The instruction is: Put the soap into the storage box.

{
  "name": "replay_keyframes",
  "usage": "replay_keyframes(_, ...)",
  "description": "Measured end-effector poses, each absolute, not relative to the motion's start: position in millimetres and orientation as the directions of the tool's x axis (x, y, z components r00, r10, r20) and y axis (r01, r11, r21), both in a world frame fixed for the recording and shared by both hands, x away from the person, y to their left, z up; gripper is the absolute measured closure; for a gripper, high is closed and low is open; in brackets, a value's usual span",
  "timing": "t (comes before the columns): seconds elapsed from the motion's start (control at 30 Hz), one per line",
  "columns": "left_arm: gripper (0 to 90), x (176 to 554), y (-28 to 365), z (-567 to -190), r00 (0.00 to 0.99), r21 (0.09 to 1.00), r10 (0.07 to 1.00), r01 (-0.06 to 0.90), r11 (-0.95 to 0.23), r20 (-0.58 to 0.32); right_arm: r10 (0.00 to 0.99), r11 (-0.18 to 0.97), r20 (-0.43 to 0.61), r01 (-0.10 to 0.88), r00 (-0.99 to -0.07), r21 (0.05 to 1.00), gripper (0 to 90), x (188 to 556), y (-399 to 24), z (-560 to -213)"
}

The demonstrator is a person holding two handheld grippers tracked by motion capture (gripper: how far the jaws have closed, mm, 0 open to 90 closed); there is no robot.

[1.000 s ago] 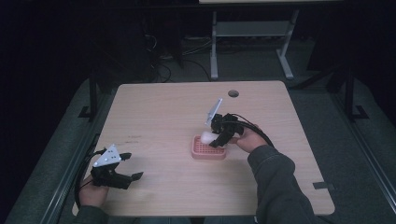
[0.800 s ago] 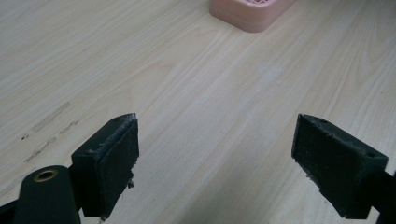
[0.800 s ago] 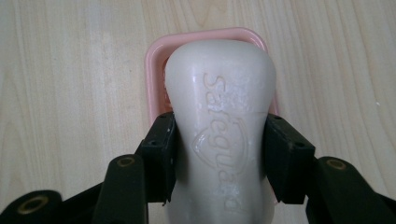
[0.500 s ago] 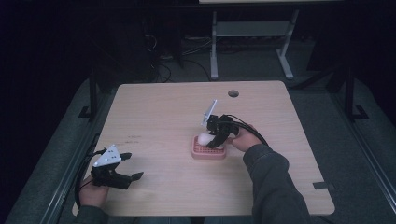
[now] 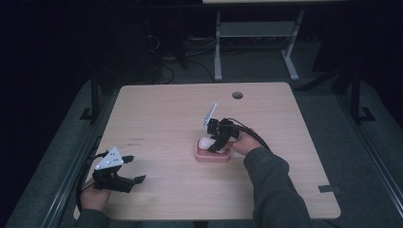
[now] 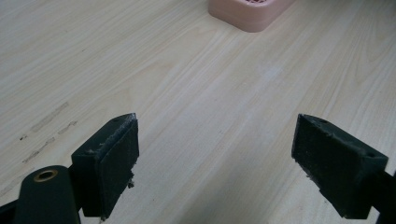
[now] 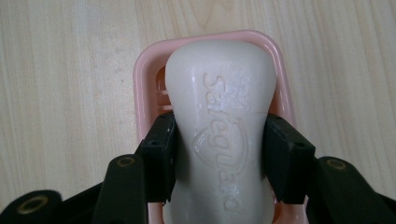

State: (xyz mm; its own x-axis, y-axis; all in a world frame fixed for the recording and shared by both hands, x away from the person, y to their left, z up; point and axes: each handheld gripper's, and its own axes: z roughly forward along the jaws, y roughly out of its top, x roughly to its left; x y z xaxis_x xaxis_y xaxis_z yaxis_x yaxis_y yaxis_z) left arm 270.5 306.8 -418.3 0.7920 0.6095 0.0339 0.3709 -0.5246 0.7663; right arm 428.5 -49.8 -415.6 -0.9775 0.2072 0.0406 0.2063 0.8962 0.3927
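A white bar of soap (image 7: pixel 219 116) stamped "Safeguard" is clamped between the jaws of my right gripper (image 7: pixel 219 154), directly over a pink soap dish (image 7: pixel 144 79). In the high view the right gripper (image 5: pixel 219 142) tilts down onto the pink dish (image 5: pixel 212 156) near the table's middle, with the soap (image 5: pixel 205 141) showing at its left tip. My left gripper (image 5: pixel 134 169) rests open at the table's front left corner, jaws spread wide with nothing between them. From the left gripper view (image 6: pixel 215 154) a corner of the pink dish (image 6: pixel 247 11) shows far ahead.
The wooden table (image 5: pixel 166 114) has a round cable hole (image 5: pixel 237 95) near its far edge. A metal-legged stand (image 5: pixel 256 42) is on the floor beyond the table. Dark scuff marks (image 6: pixel 46 126) streak the wood by the left gripper.
The right gripper has moved down and leftward with the soap, bringing it onto the pink dish. The left gripper has stayed still.
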Motion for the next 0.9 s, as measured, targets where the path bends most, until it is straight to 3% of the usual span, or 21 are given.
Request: replay_keyframes(0.9, 14.8, 270.5, 306.9, -418.3, 0.792, 0.767, 0.609, 0.370, -0.525, 0.034, 0.216, 0.911, 0.043, 0.218, -0.975, 0.349, 48.8, 428.4, -48.1, -423.2)
